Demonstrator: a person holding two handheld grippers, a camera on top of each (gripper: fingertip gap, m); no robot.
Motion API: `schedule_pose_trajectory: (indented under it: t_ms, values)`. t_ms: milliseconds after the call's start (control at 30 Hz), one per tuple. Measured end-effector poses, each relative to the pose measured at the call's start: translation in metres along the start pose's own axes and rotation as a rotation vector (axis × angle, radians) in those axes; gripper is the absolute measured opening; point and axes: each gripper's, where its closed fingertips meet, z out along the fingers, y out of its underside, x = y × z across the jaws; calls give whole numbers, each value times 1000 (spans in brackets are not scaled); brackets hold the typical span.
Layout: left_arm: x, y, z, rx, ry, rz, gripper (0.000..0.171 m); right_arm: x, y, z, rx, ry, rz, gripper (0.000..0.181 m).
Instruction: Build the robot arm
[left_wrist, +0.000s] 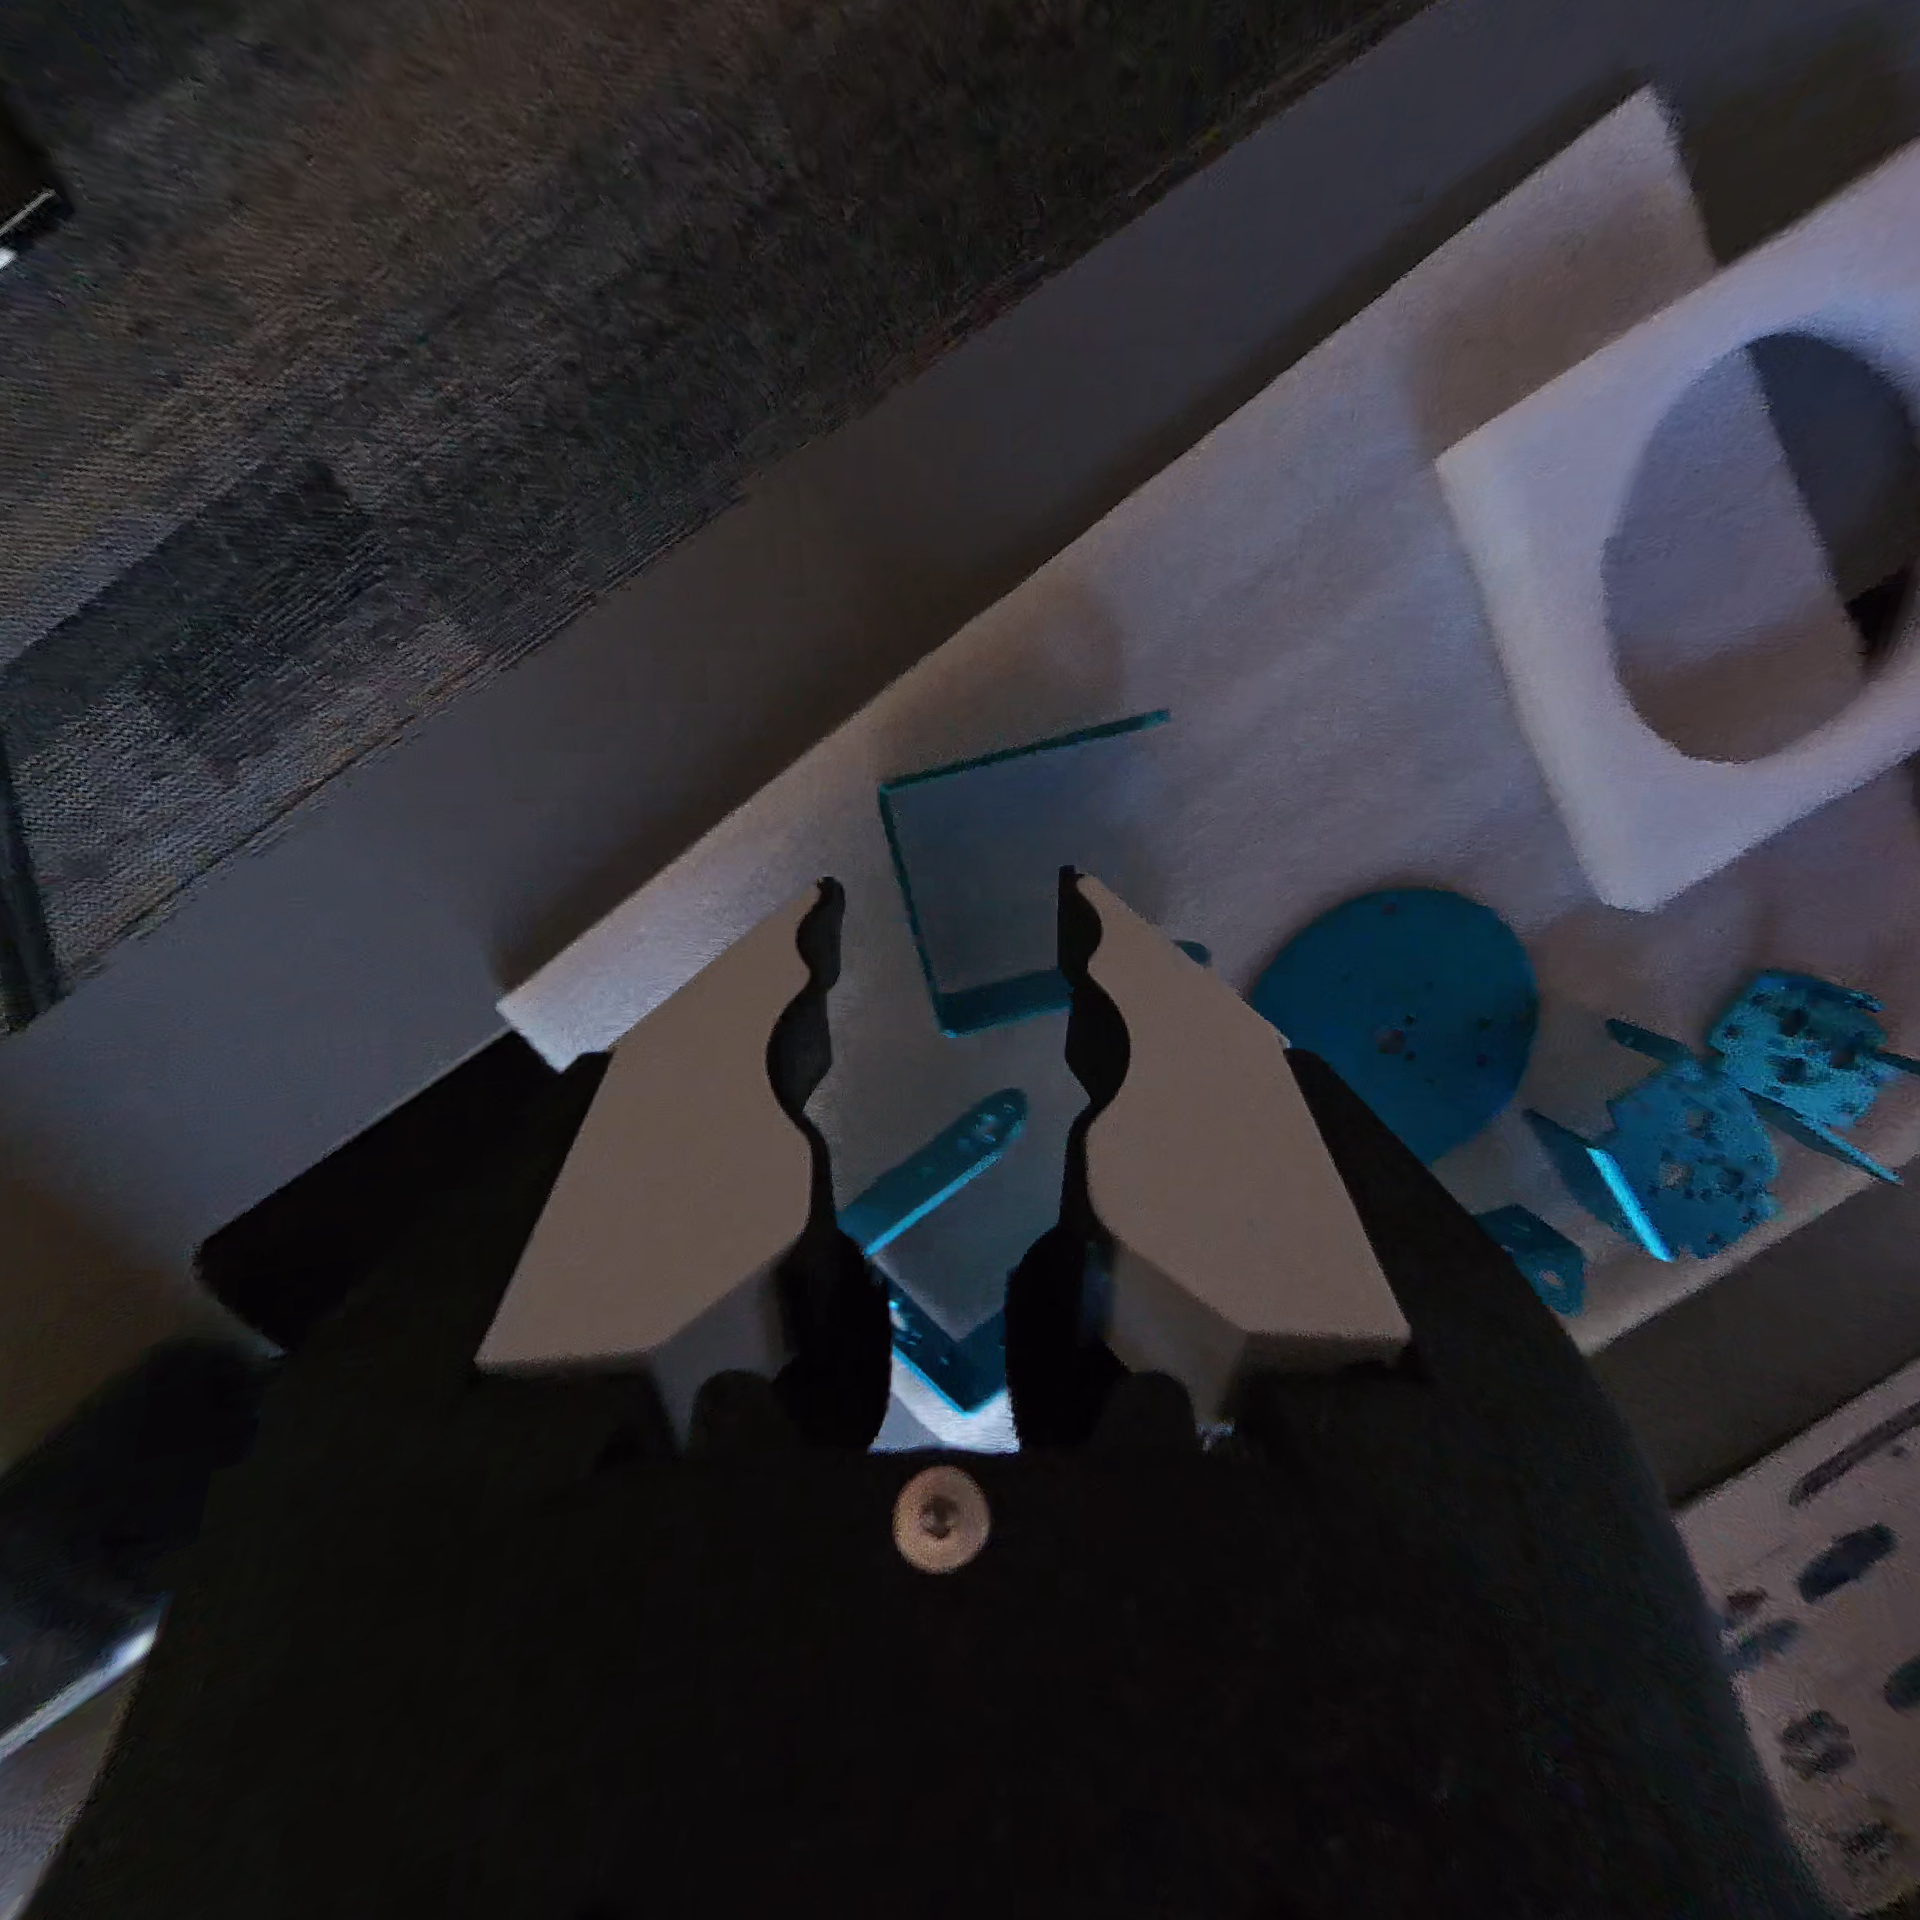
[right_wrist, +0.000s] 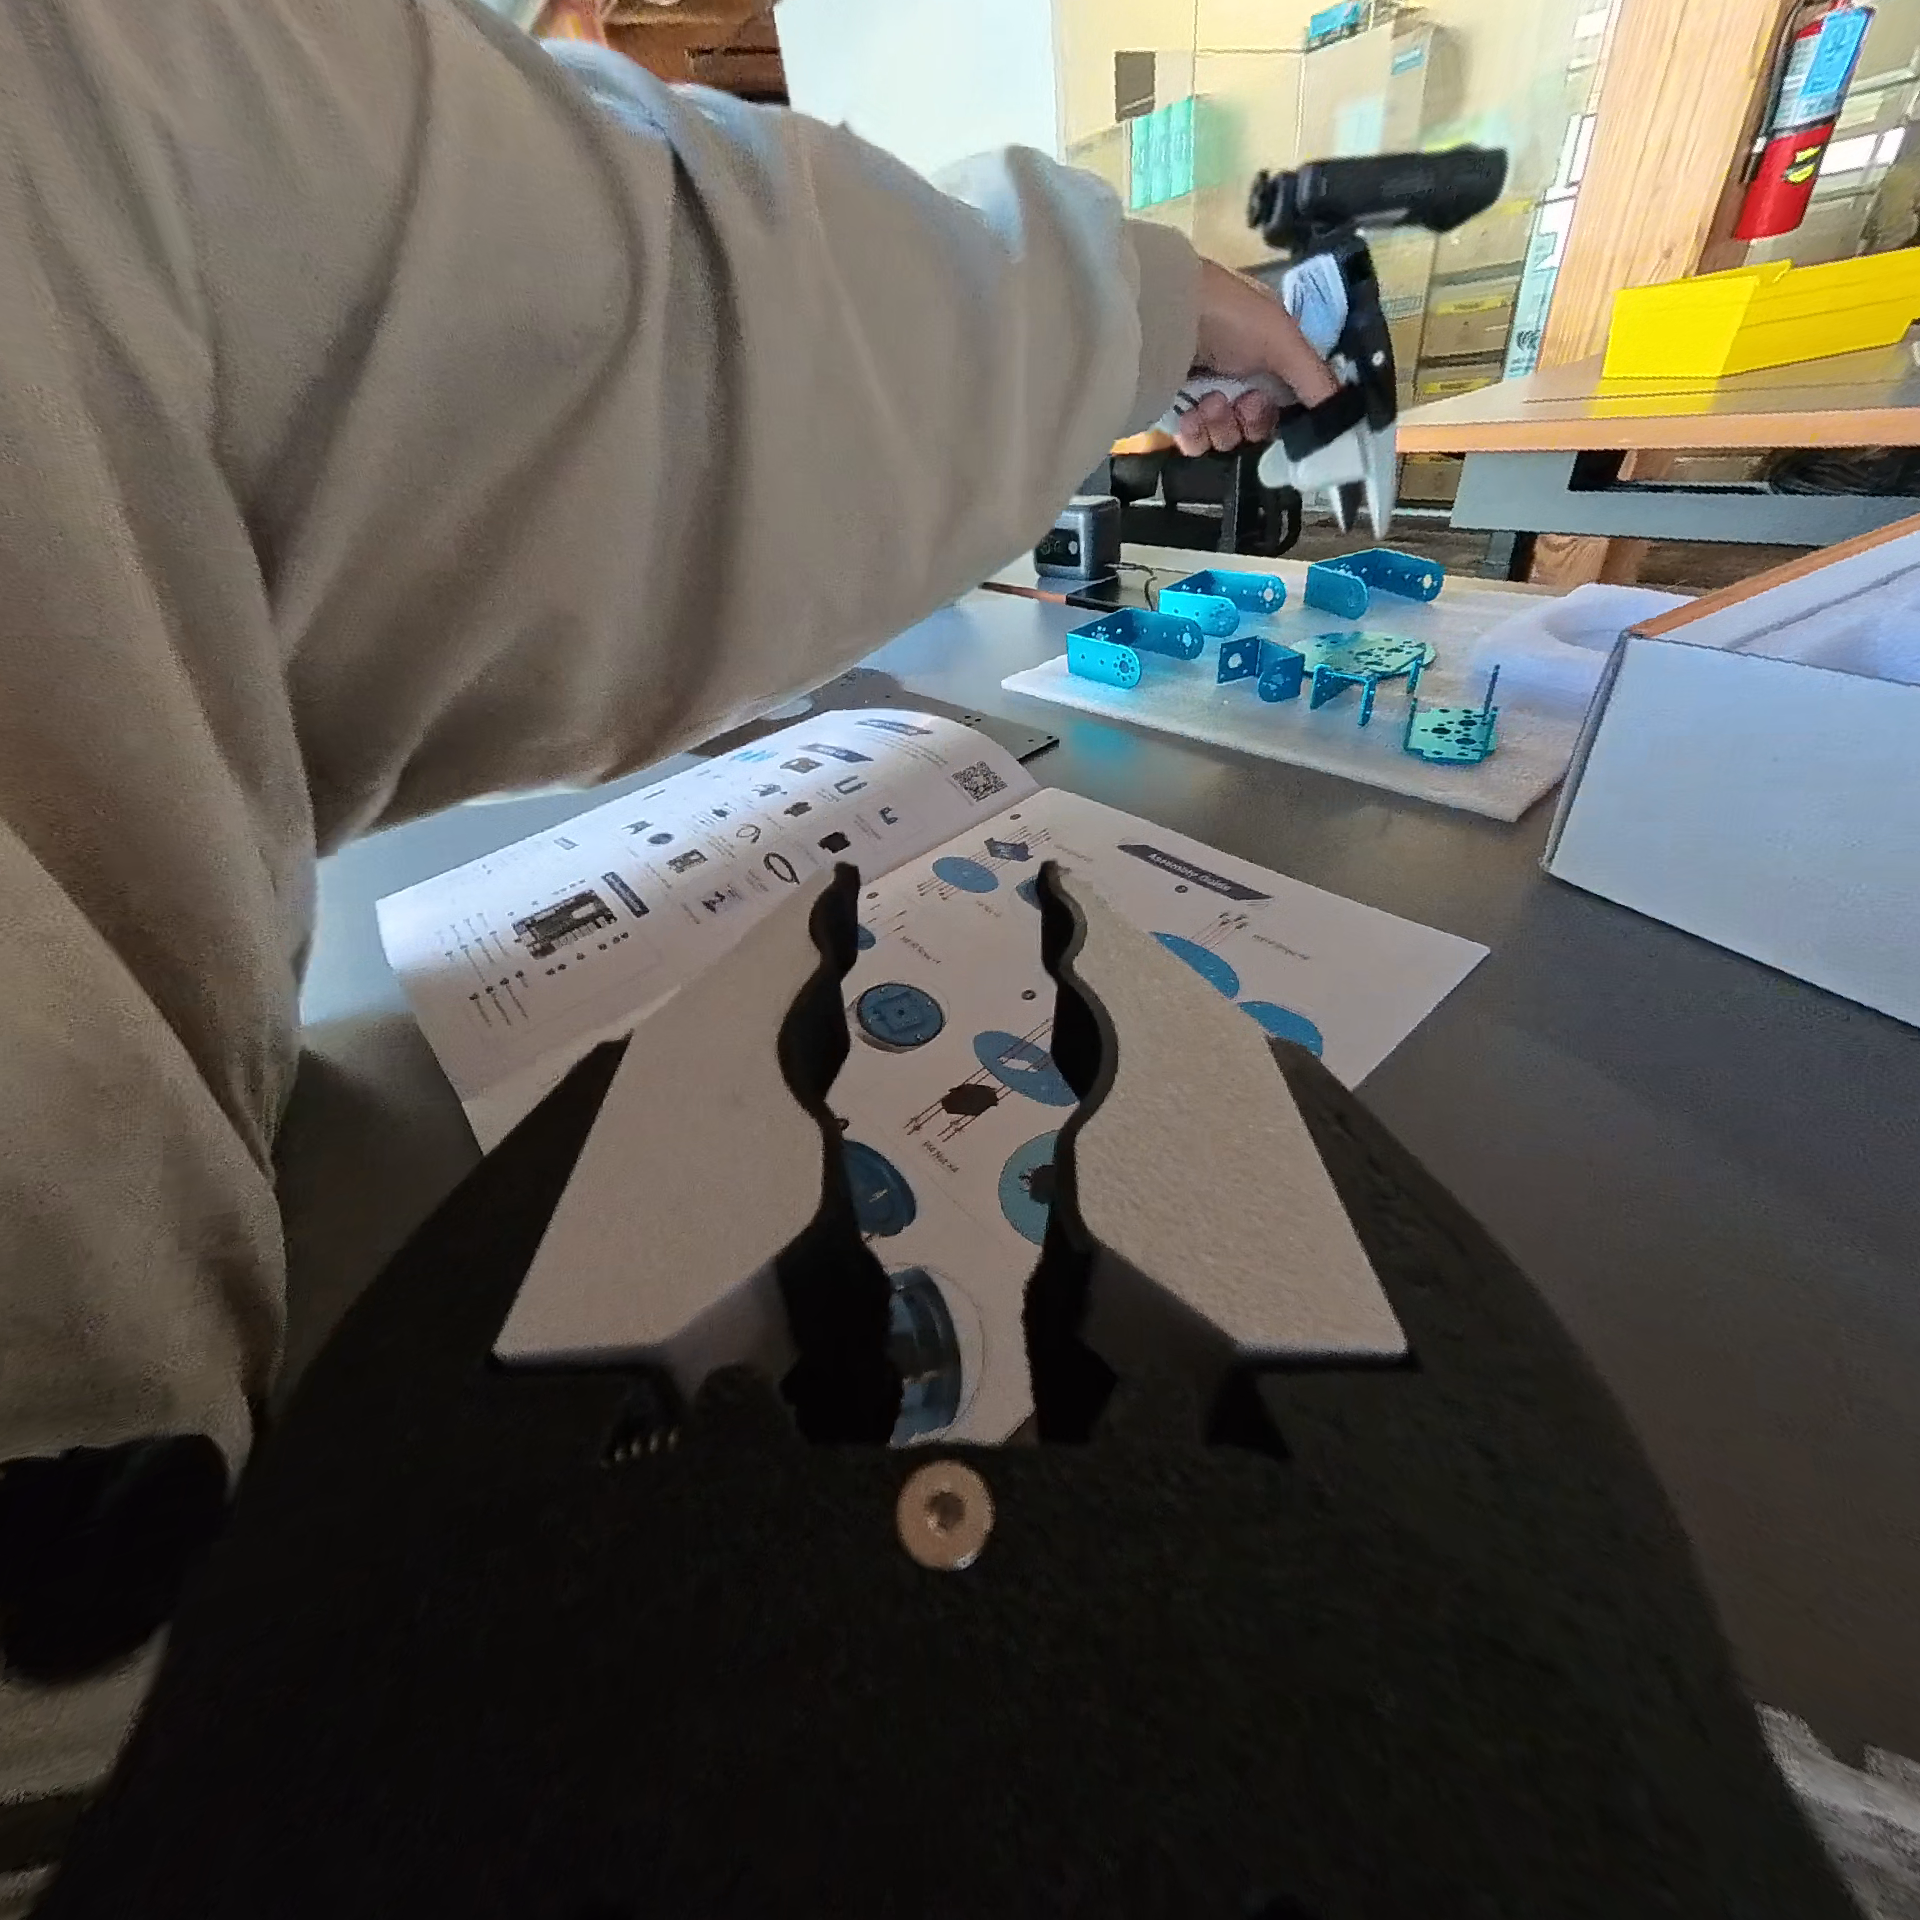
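My left gripper (left_wrist: 948, 883) is open and empty, pointing down over a white foam mat (left_wrist: 1299, 644) with several blue metal parts. A blue U-shaped bracket (left_wrist: 997, 894) lies just beyond the fingertips. A second bracket (left_wrist: 935, 1174) lies under the gap between the fingers. A blue round disc (left_wrist: 1397, 1029) and perforated brackets (left_wrist: 1704, 1143) lie to the right. My right gripper (right_wrist: 943, 883) is open and empty, low over an open instruction booklet (right_wrist: 727, 862). The right wrist view shows the left gripper (right_wrist: 1361, 520) held in a hand above the blue parts (right_wrist: 1299, 665).
A white foam block with a round hole (left_wrist: 1538, 623) stands on the mat's right. A white box (right_wrist: 1745, 821) stands at the right of the grey table (right_wrist: 1558, 1143). A beige sleeve (right_wrist: 520, 416) crosses the left. A small dark device (right_wrist: 1075, 535) sits behind the mat.
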Motion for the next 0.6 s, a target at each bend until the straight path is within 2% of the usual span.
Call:
schedule_pose_trajectory:
  t_ms: [67,133,167,200,300,400,500,600]
  values:
    - [-12,4,13,-79,-45,1,35,5,-1,0,5,-1,33,34]
    - [-25,13,24,-154,-103,-44,23,8,1,1,-4,5,45,35]
    - [-21,11,27,-141,-75,-60,4,9,4,2,-18,13,38,35]
    - [-15,10,29,-124,-32,-71,1,8,6,3,-29,14,28,35]
    - [-30,18,18,-128,-115,-187,1,4,8,6,-39,-5,22,35]
    - [-61,33,1,-97,-199,-357,0,3,7,5,-34,-13,36,34]
    - [-82,40,-5,-40,-196,-485,0,1,6,5,-26,-19,39,35]
    - [-75,46,5,-46,-151,-537,1,0,6,5,-27,-26,46,34]
